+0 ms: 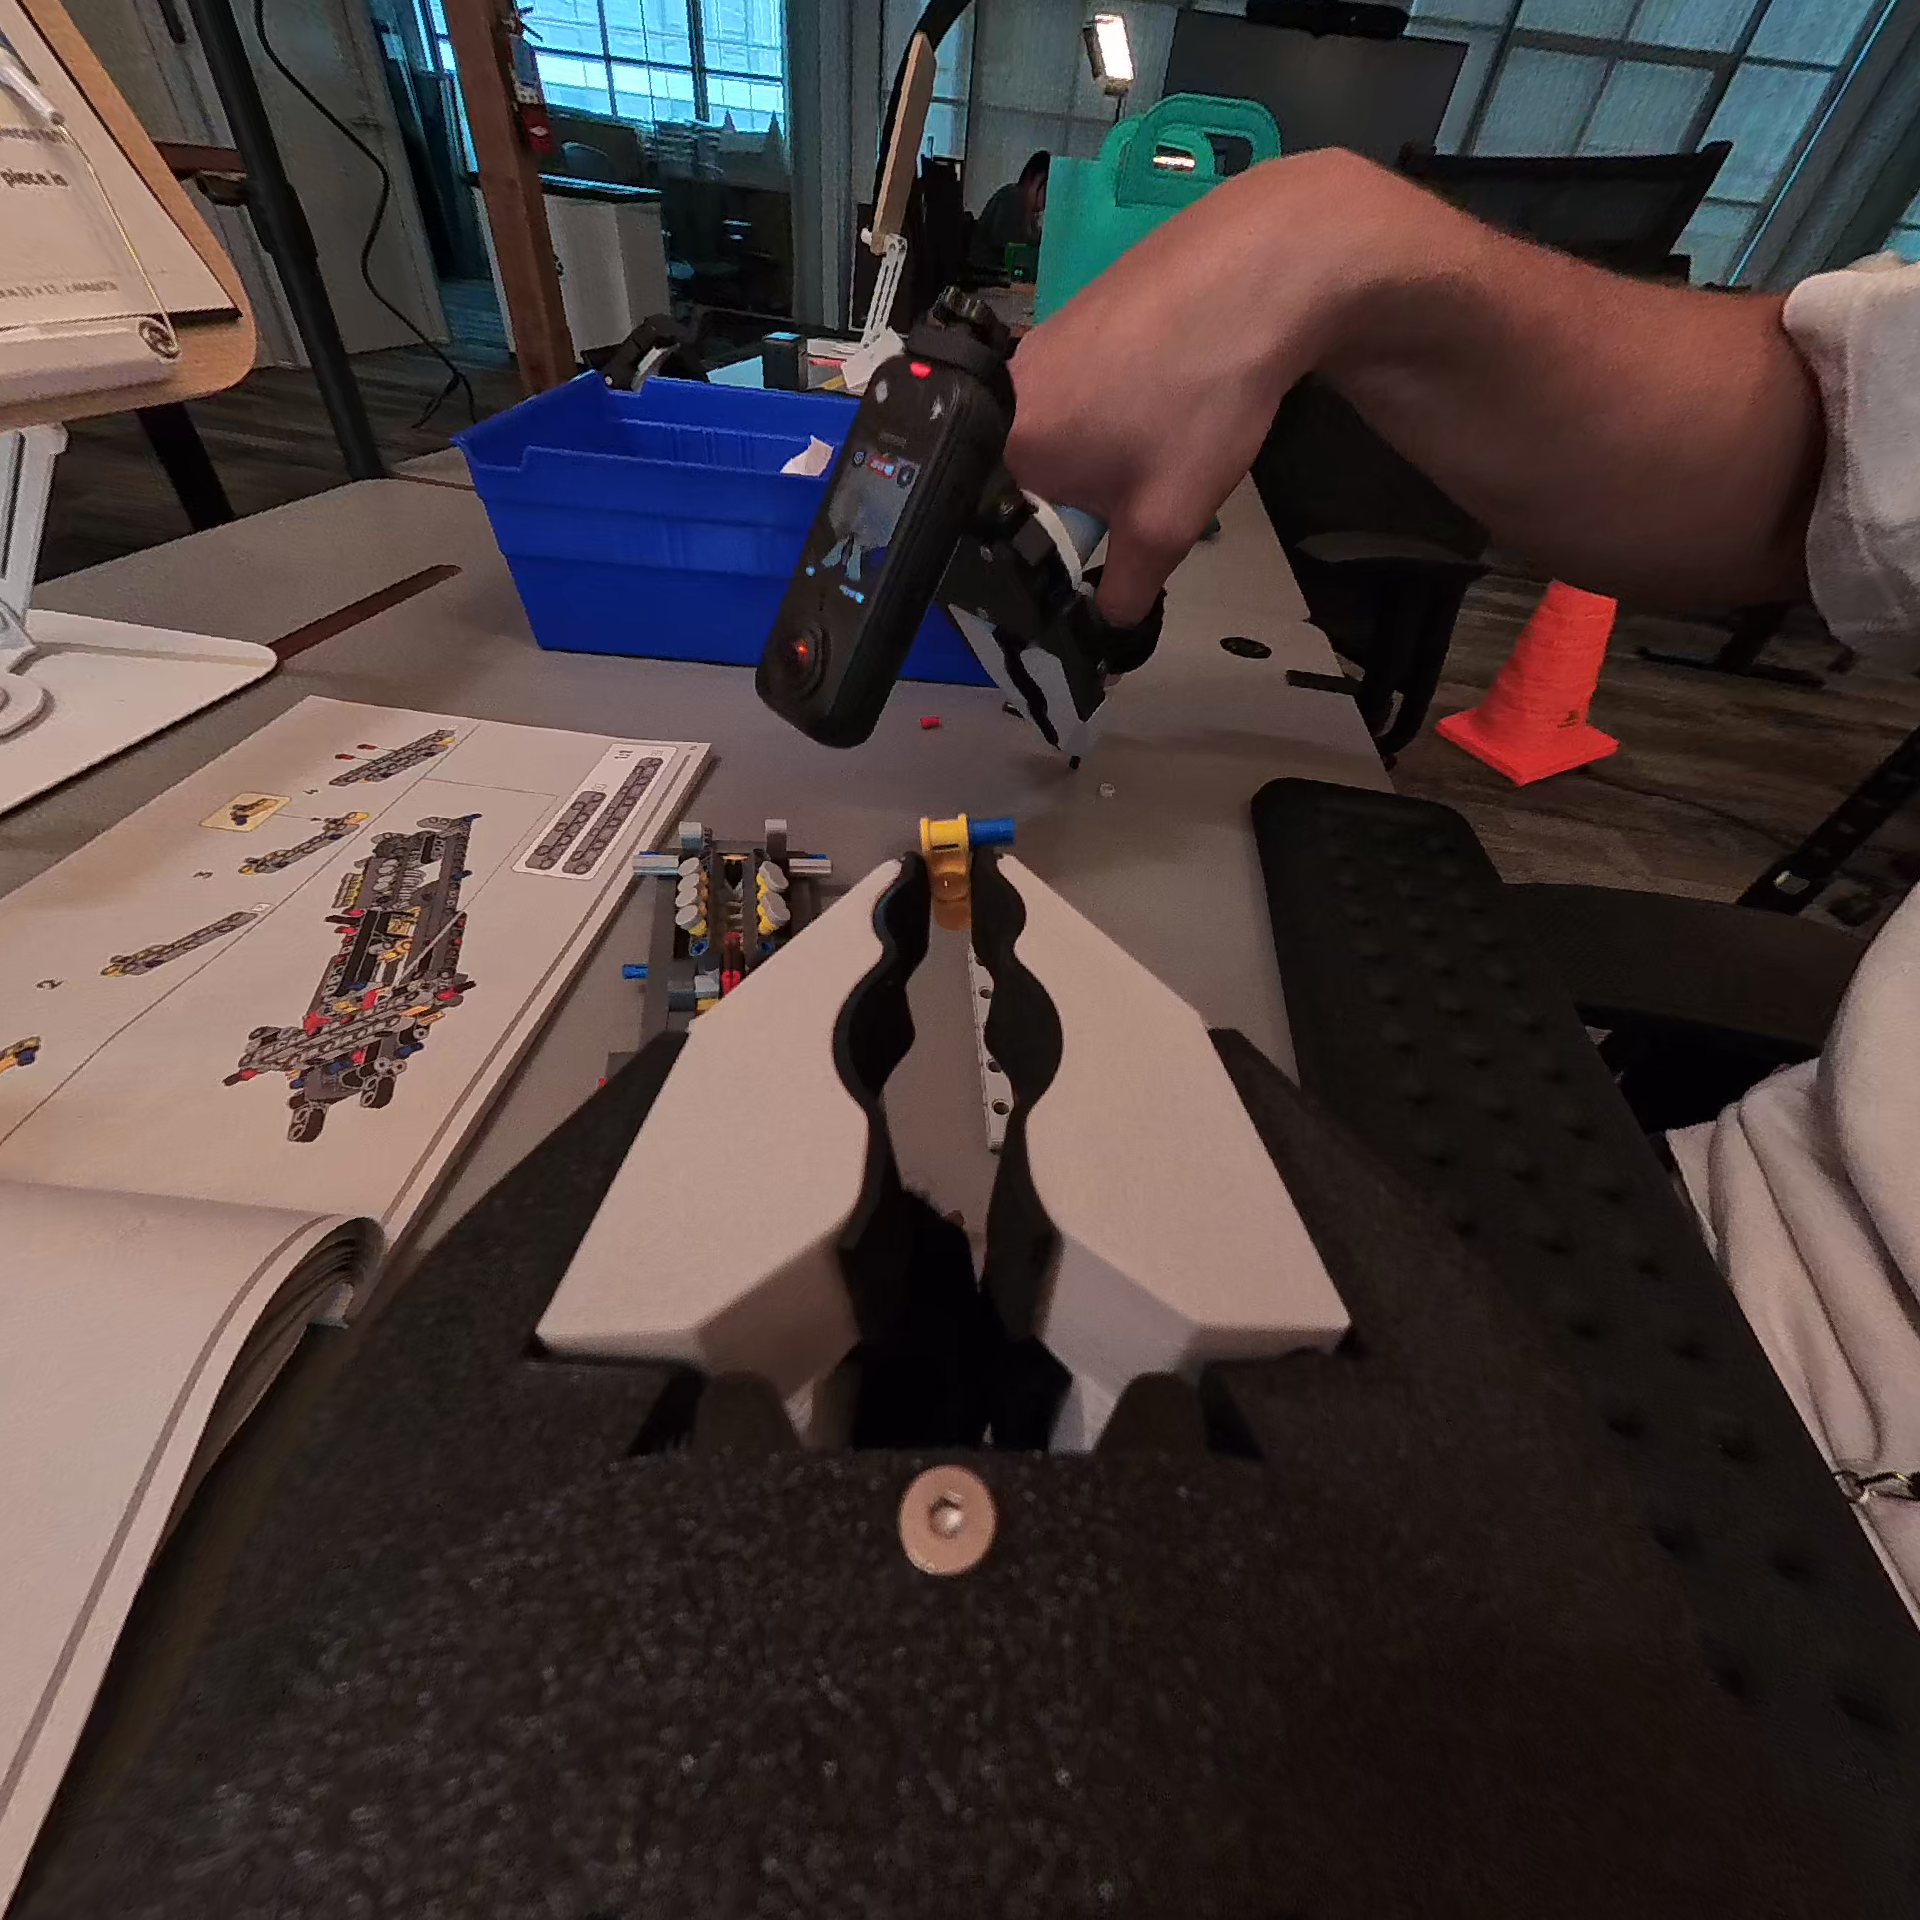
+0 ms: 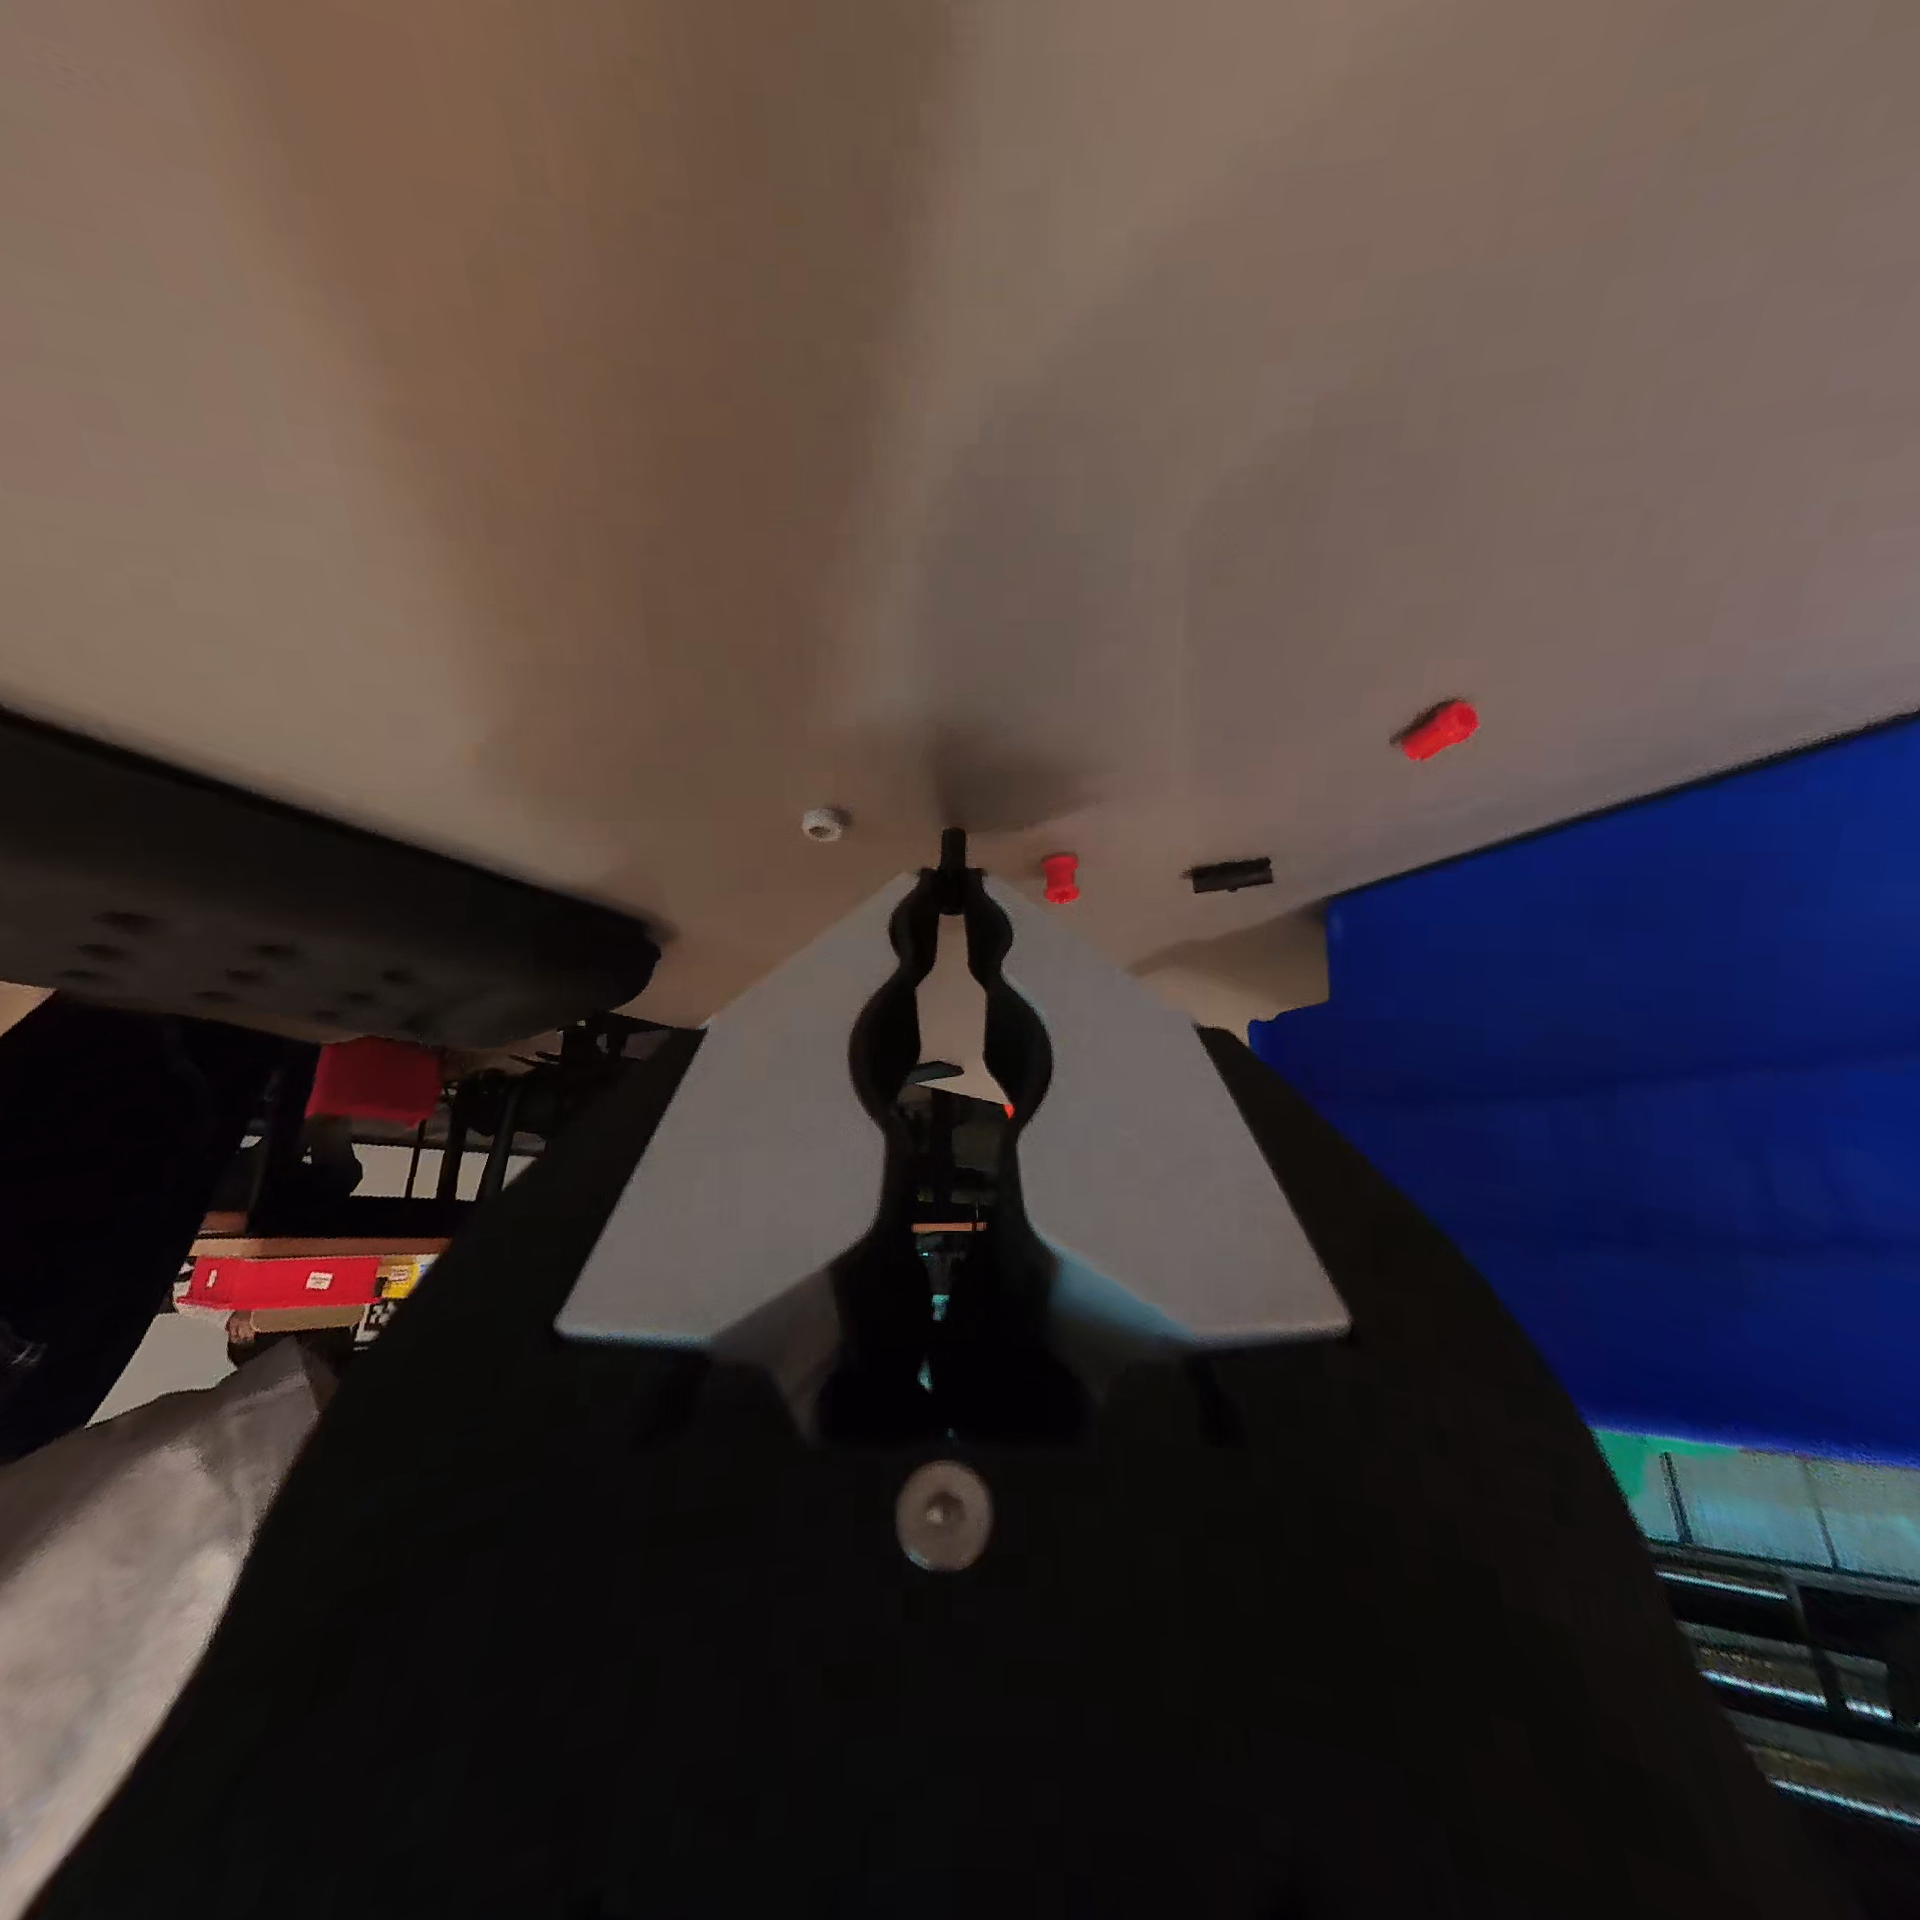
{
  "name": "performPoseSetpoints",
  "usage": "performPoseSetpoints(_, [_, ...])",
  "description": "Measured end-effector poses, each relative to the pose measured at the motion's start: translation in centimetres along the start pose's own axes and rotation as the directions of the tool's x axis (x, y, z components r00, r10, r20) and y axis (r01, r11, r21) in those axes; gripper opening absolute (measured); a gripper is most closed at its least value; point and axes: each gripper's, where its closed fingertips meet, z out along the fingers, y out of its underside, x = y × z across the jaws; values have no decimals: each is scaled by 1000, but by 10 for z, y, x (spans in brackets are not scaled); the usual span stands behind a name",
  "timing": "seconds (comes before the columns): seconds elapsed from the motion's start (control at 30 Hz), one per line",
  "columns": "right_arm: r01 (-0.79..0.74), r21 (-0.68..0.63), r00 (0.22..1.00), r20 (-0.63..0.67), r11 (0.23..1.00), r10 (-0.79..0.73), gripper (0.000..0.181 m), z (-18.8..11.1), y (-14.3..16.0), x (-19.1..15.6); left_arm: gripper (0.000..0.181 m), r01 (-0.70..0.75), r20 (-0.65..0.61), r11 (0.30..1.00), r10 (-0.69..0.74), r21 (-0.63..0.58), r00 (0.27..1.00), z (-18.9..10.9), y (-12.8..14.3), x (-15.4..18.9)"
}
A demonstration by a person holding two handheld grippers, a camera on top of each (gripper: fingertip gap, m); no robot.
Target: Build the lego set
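My left gripper [image 1: 951, 878] is shut on a small yellow connector piece [image 1: 945, 862] with a blue pin [image 1: 990, 829] sticking out of its right side. It is held above the table, right of the partly built grey model [image 1: 727, 914]. My right gripper [image 2: 951, 883] is shut on a small black pin [image 2: 951, 850], tip down against the grey table [image 2: 935, 416]. The right gripper also shows in the left wrist view [image 1: 1070, 743], held by a hand, in front of the blue bin. A light grey beam [image 1: 987, 1049] lies on the table under my left fingers.
An open instruction booklet [image 1: 312, 935] lies left of the model. A blue bin [image 1: 644, 540] stands at the back, also in the right wrist view [image 2: 1610, 1091]. Loose parts lie near the right gripper: two red pieces [image 2: 1060, 876] [image 2: 1439, 729], a white bush [image 2: 826, 823], a black pin [image 2: 1231, 873]. A black chair arm [image 1: 1455, 1039] is at right. The tips of one gripper are about 25 centimeters away from the tips of the other.
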Motion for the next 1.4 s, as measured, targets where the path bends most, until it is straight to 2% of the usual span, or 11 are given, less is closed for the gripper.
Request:
performPoseSetpoints(0.27, [35,8,999,-2,999,-35,5,1,-2,-1,6,-4,-4,1000,4,-2,1000,0,1,0])
performPoseSetpoints(0.5, [50,12,999,5,999,-50,16,3,-5,-1,6,-15,-6,1000,15,-3,1000,1,1,2])
performPoseSetpoints(0.57, [65,84,998,-7,994,-65,16,-2,-9,-1,6,-17,-4,1000,17,-1,1000,0,0,2])
performPoseSetpoints(0.63, [94,222,996,-24,970,-91,18,-11,-12,0,6,-17,-1,1000,17,2,1000,0,0,1])
performPoseSetpoints(0.7, [105,423,994,-69,900,-84,20,-26,-14,5,6,-16,1,1000,16,2,1000,-1,0,0])
performPoseSetpoints(0.8, [99,700,995,-81,707,-59,19,-37,-7,5,6,-22,12,1000,22,3,1000,-2,-1,-3])
performPoseSetpoints(0.9, [54,846,998,-25,530,-62,31,-29,3,-7,6,-11,12,1000,10,13,1000,-4,-3,-5])
performPoseSetpoints(0.97, [43,890,997,-7,454,-80,14,-22,5,-16,6,-6,13,1000,5,19,1000,-4,-4,-5])
performPoseSetpoints(1.0, [52,889,998,-29,456,-57,10,-15,7,-13,6,-3,11,1000,2,23,1000,-5,-5,-5])
performPoseSetpoints(1.1, [85,870,995,-100,486,6,21,-2,5,-4,7,4,7,1000,-4,21,1000,-4,-4,-4])
performPoseSetpoints(1.4, [107,854,993,-117,510,-13,16,-3,-6,3,6,1,-6,1000,-1,6,1000,-1,0,0])
